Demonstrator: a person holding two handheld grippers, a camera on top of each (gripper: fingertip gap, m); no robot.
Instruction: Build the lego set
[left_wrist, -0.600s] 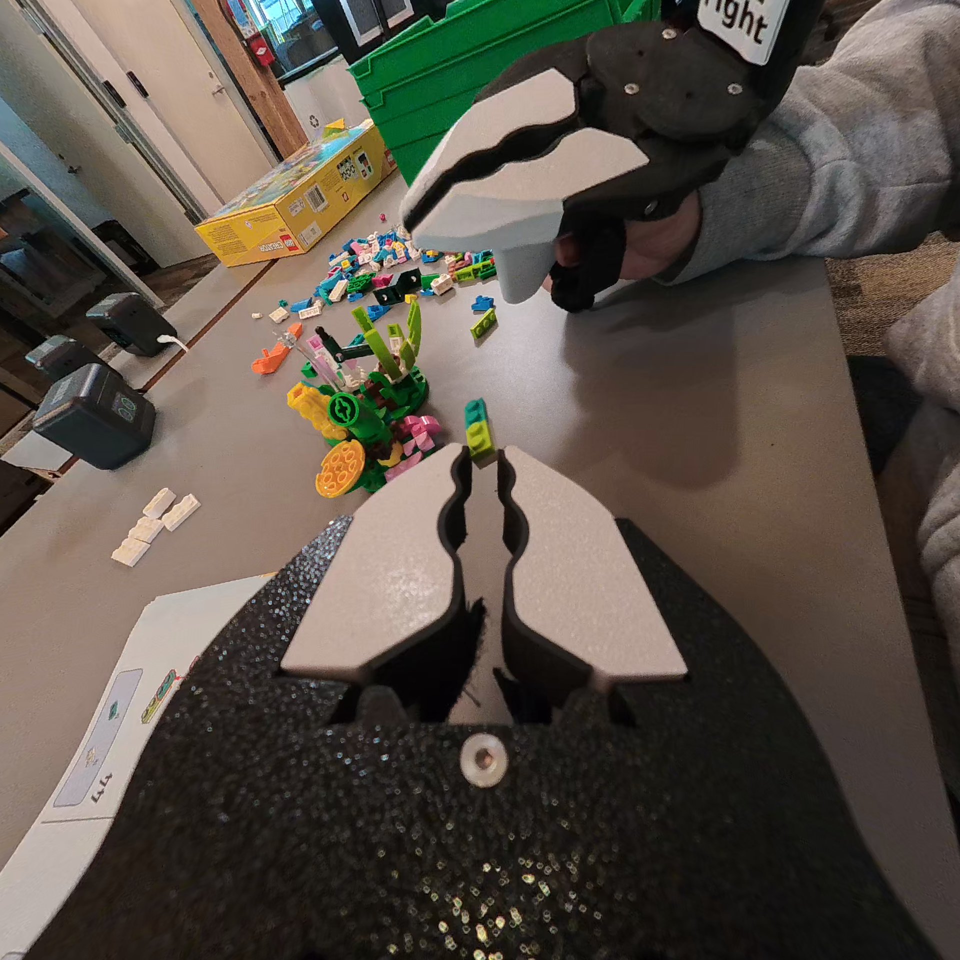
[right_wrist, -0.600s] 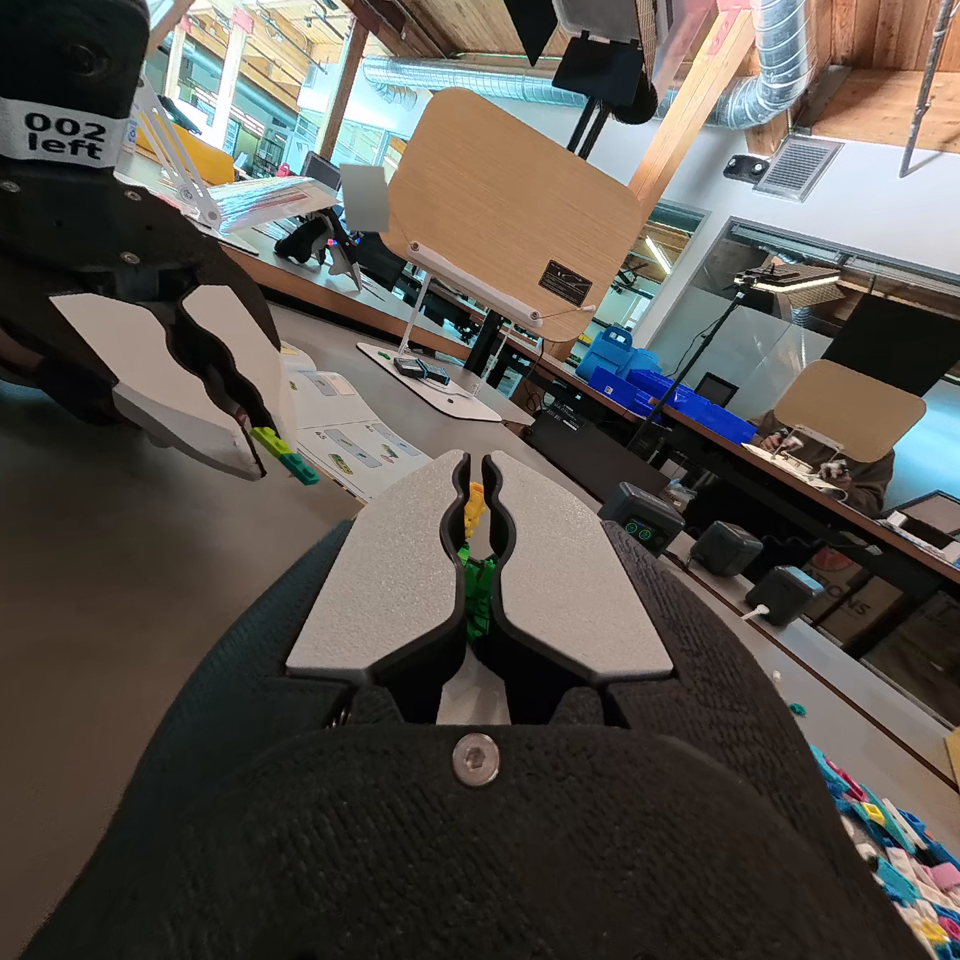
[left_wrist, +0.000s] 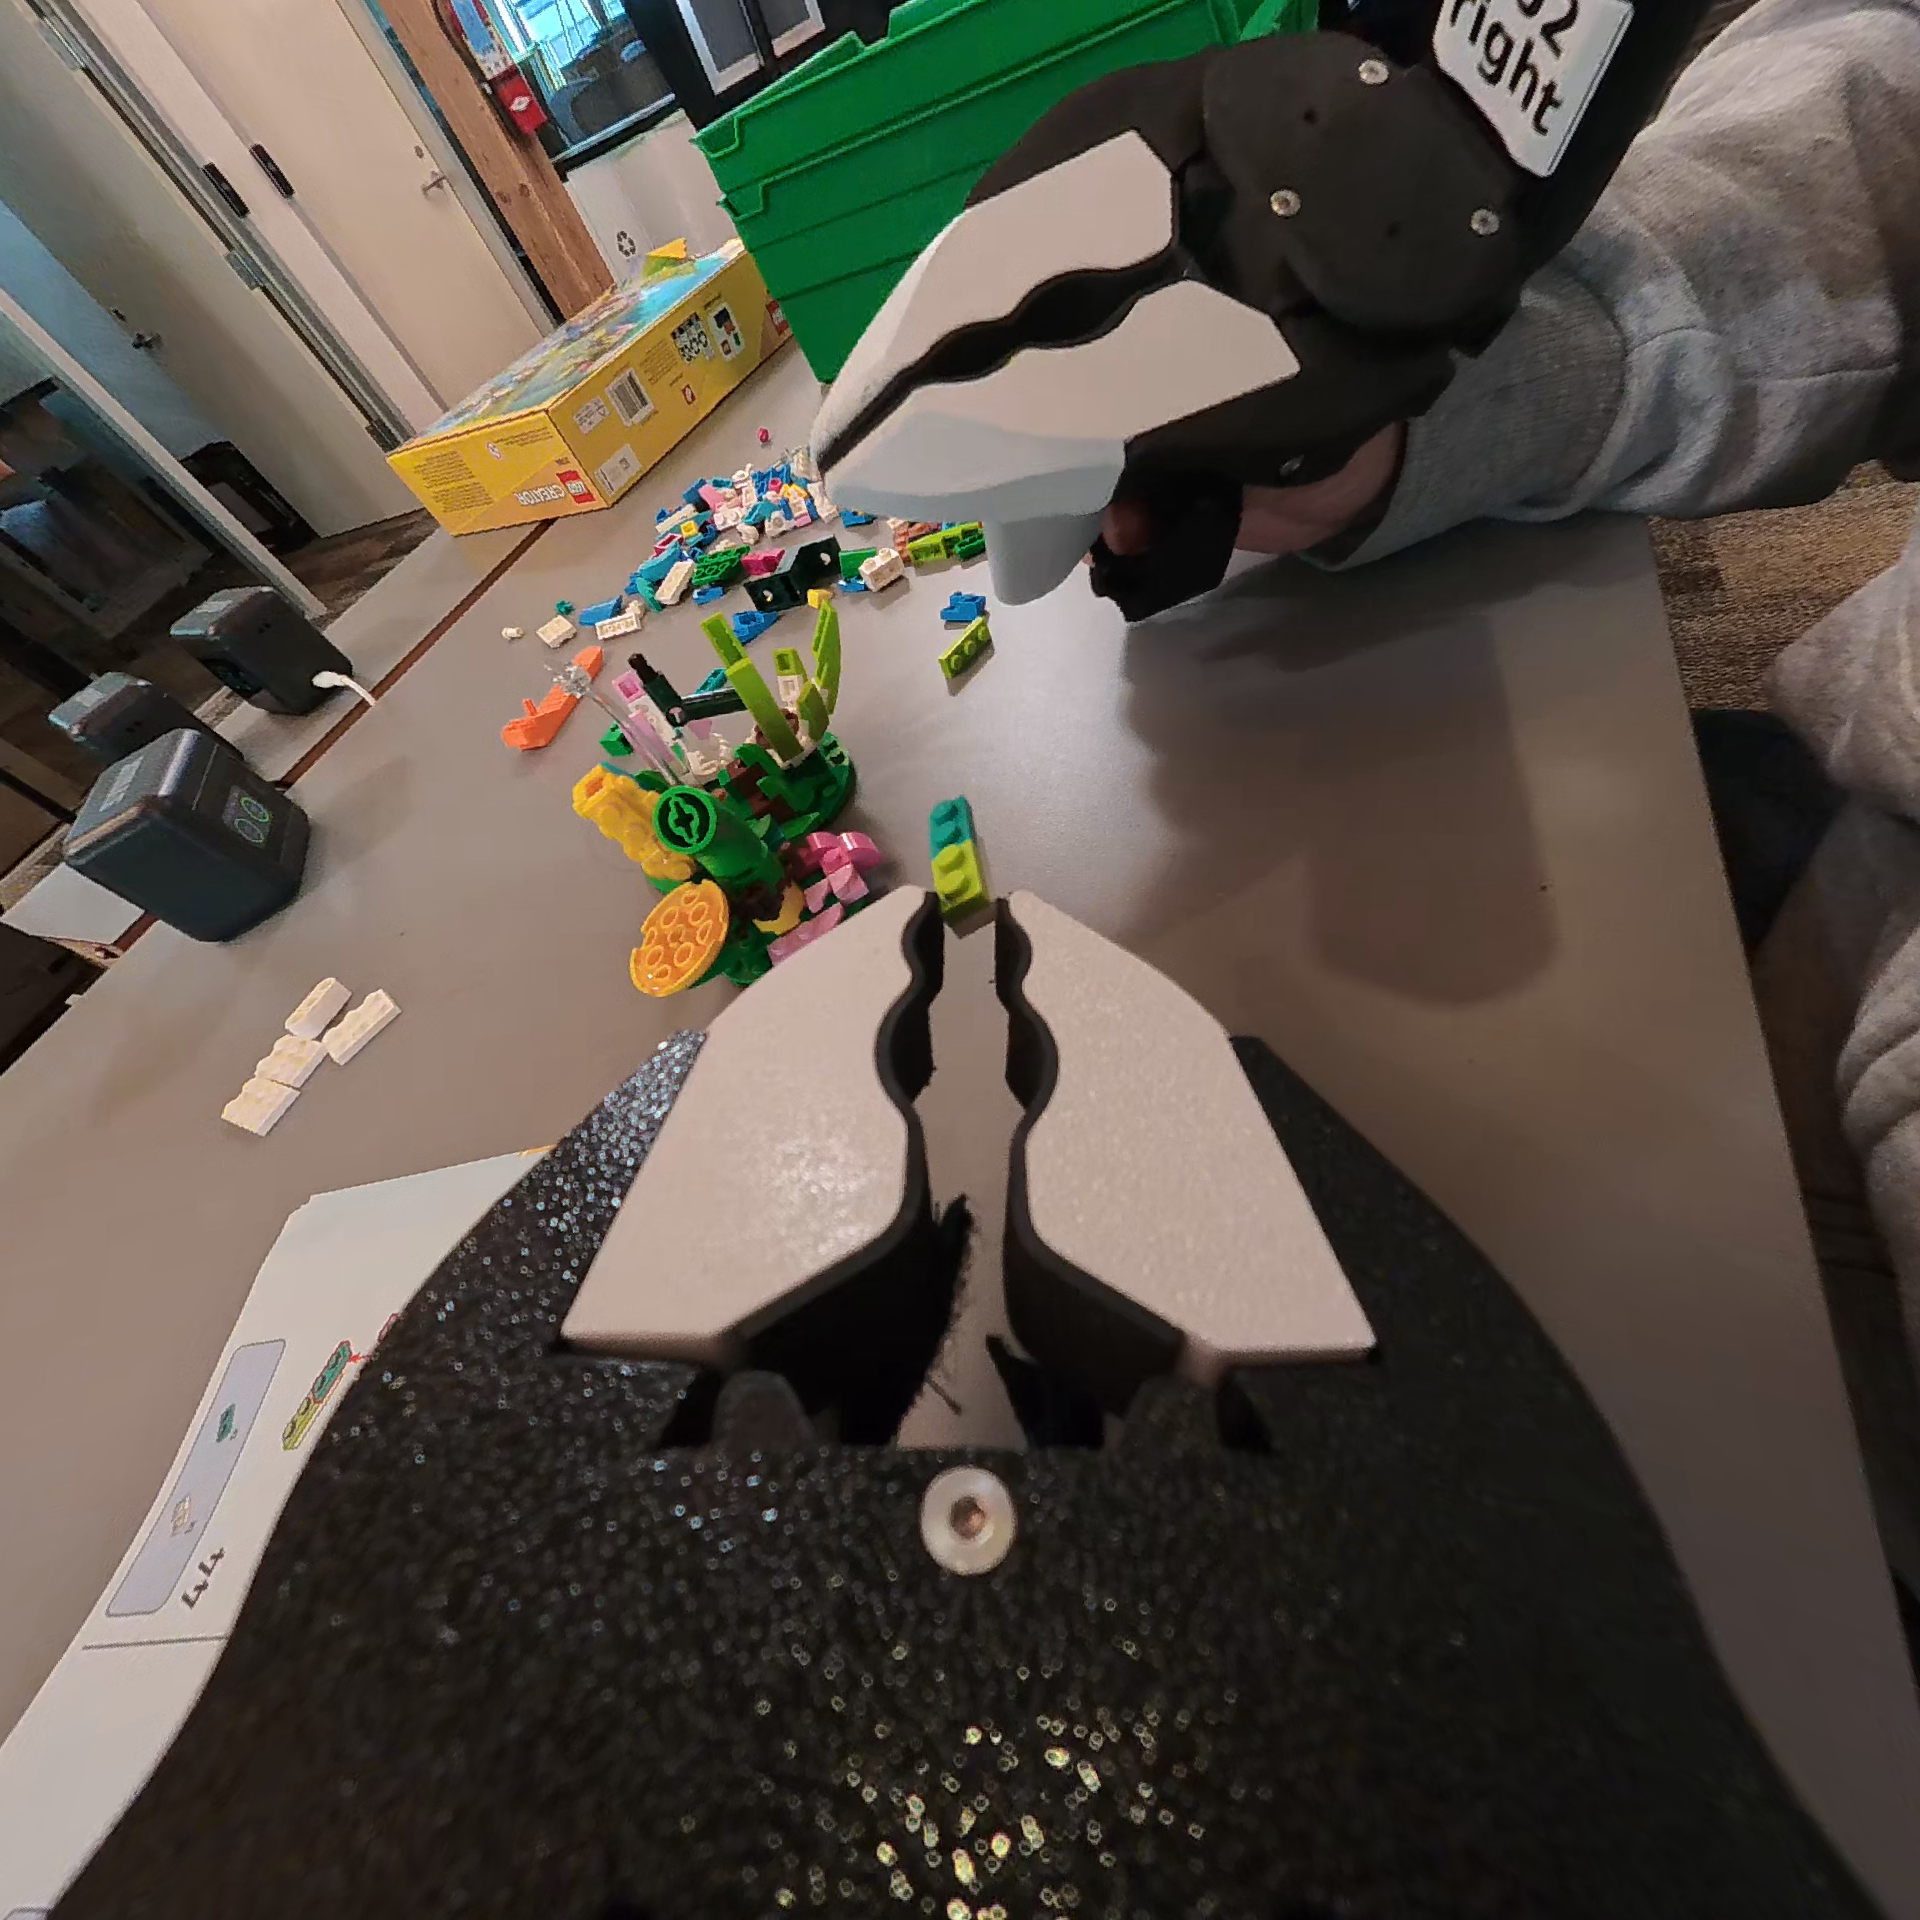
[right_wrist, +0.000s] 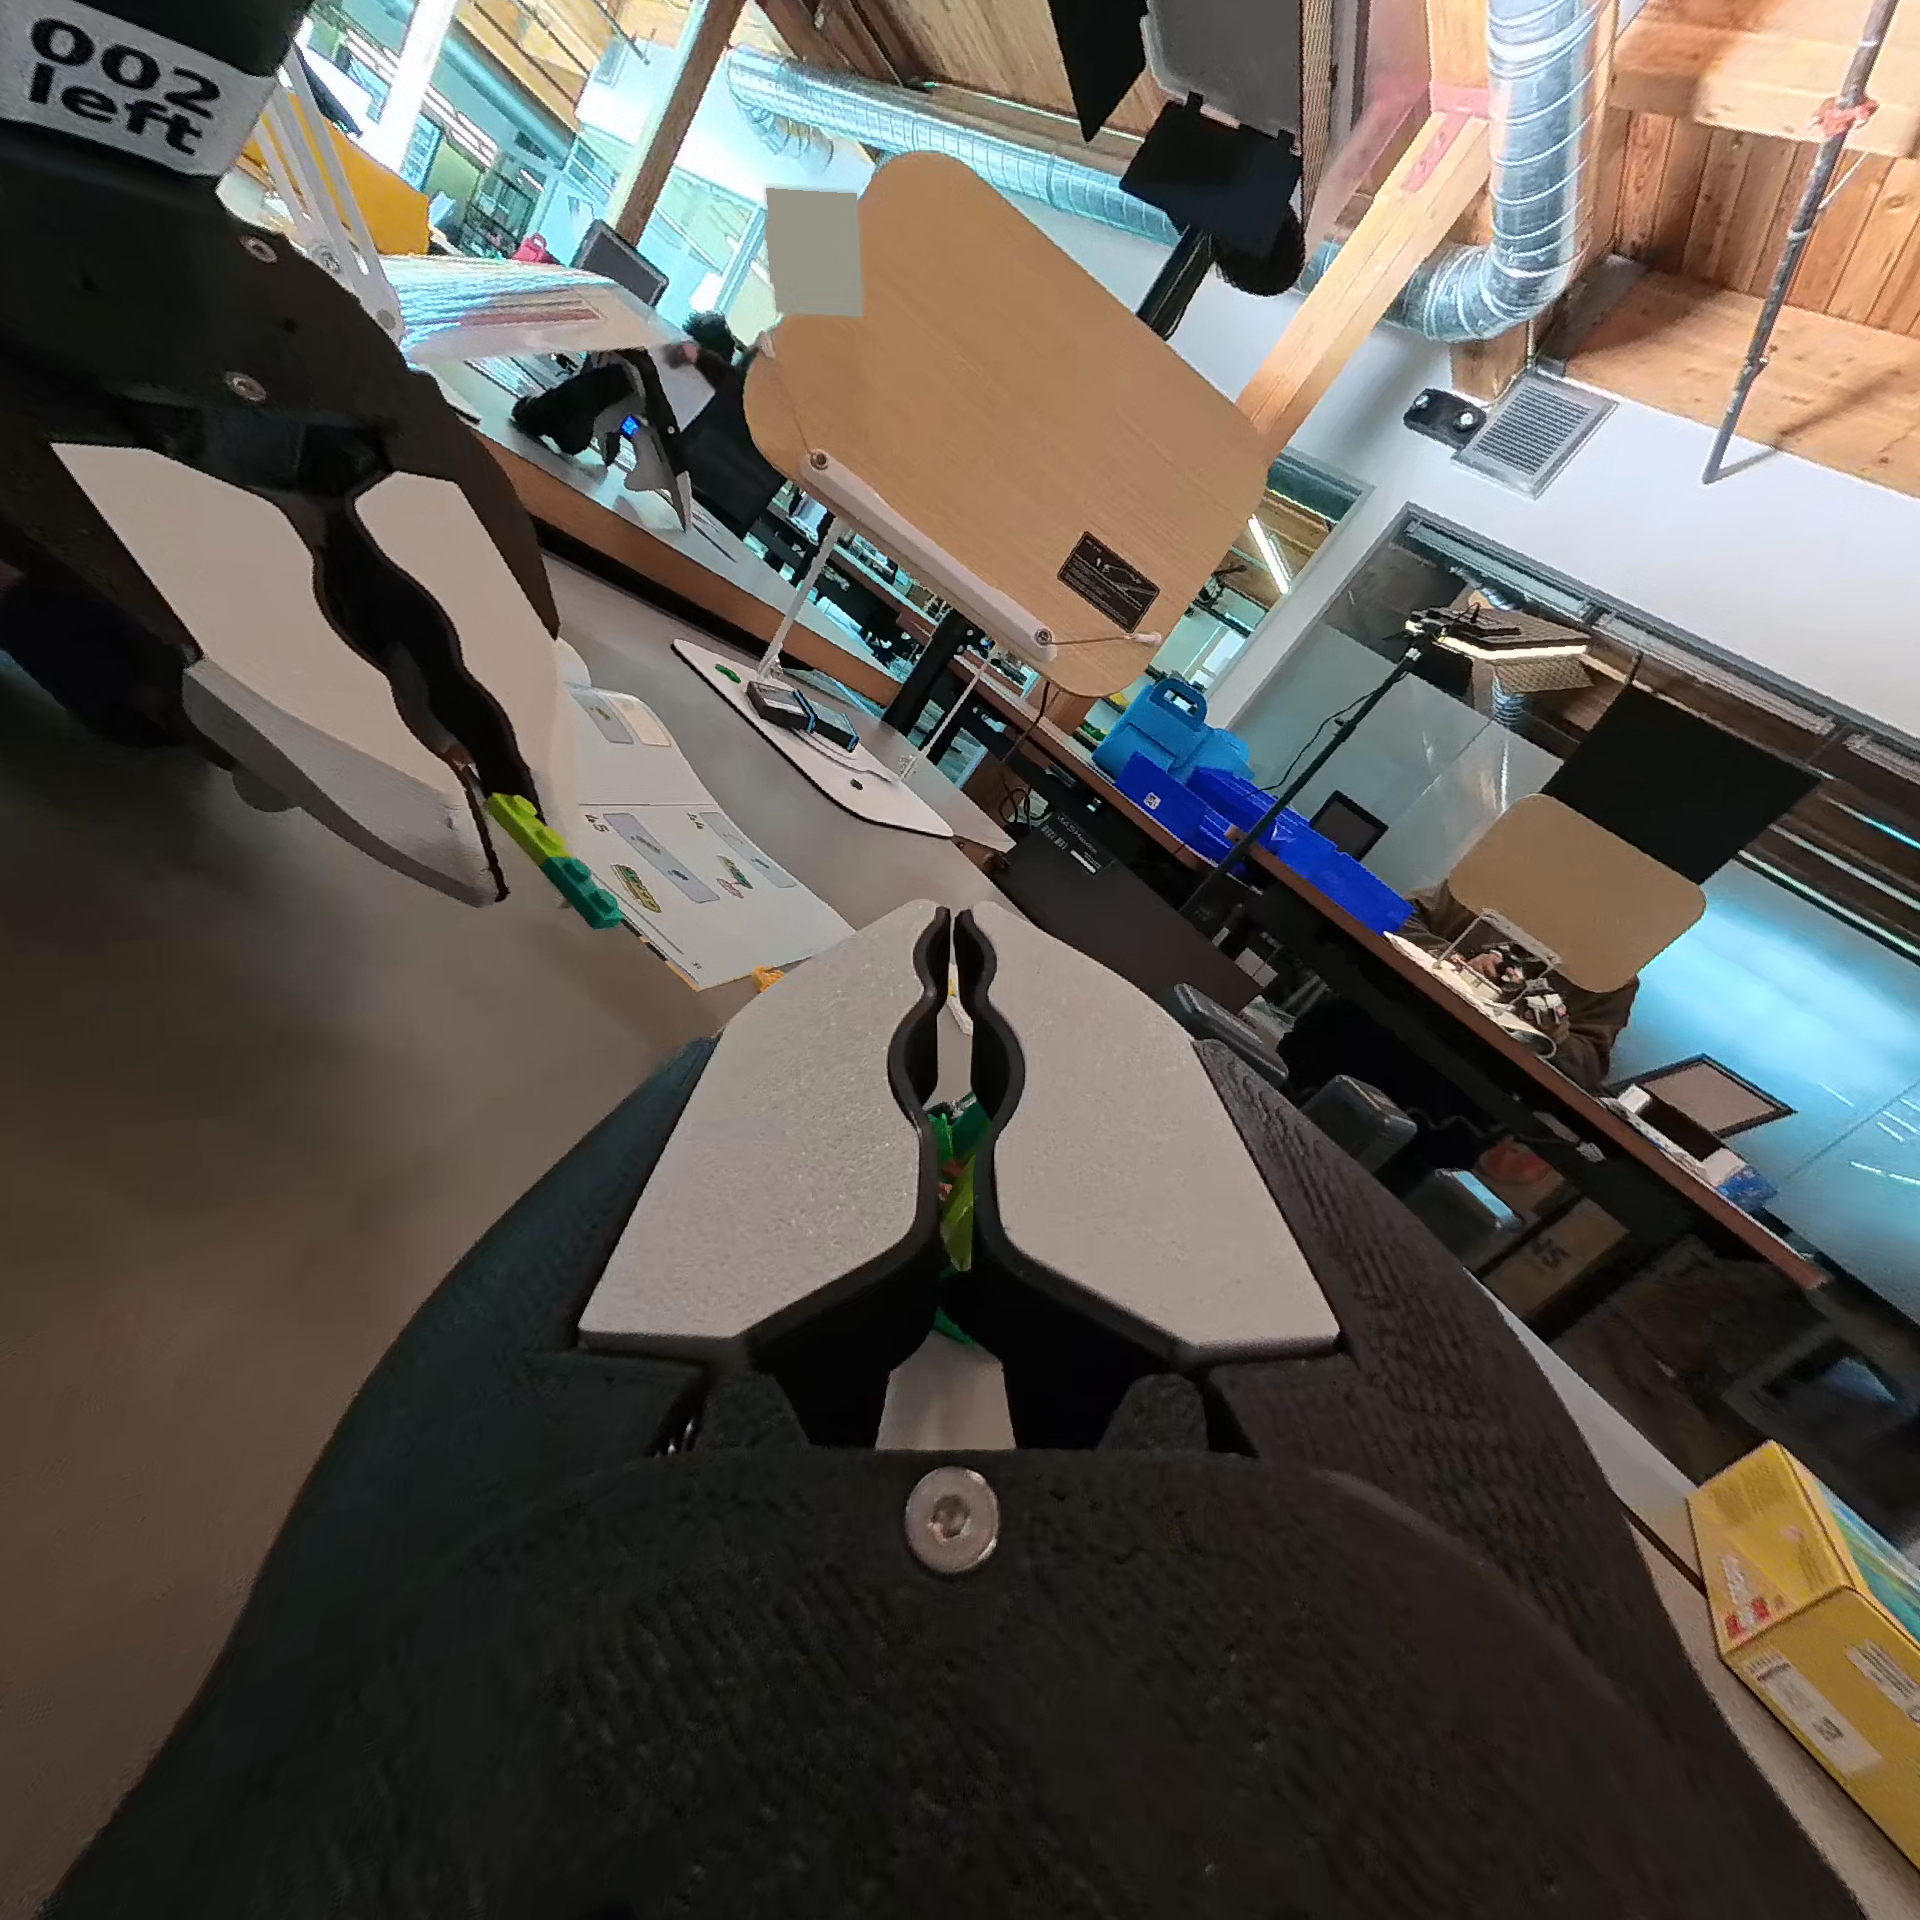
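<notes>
Held piece: a short strip of bricks (left_wrist: 958, 862), lime green at the near end and teal at the far end, sticks out past the tips of the left gripper (left_wrist: 968, 914); the right wrist view shows it (right_wrist: 553, 858) pinched at the lime end and slanting down over the table.
Left gripper: its 2 fingers are closed on the lime end of the strip, with only a narrow gap between them farther back.
Flower model: a partly built plant (left_wrist: 727, 821) stands on the grey table (left_wrist: 1299, 935) just beyond and left of the left gripper, with green leaves, a yellow flower, pink petals and an orange round disc at the front.
Right gripper: it (left_wrist: 831, 468) hangs in the air above the far side of the table, held by a hand in a grey sleeve (left_wrist: 1714, 343); in its own view the tips (right_wrist: 952, 920) are pressed together with nothing between them, and green shows through the gap lower down.
Loose bricks: a colourful scatter (left_wrist: 748, 540) lies past the model, below the right gripper; a lime plate (left_wrist: 964, 649) and an orange piece (left_wrist: 549, 715) sit apart from it.
White bricks: 4 small ones (left_wrist: 310, 1049) lie together to the left of the left gripper.
Booklet: open instructions (left_wrist: 208, 1455) rest at the near left edge of the table.
Box: a yellow box (left_wrist: 592, 416) lies at the far end, beside green bins (left_wrist: 914, 135).
</notes>
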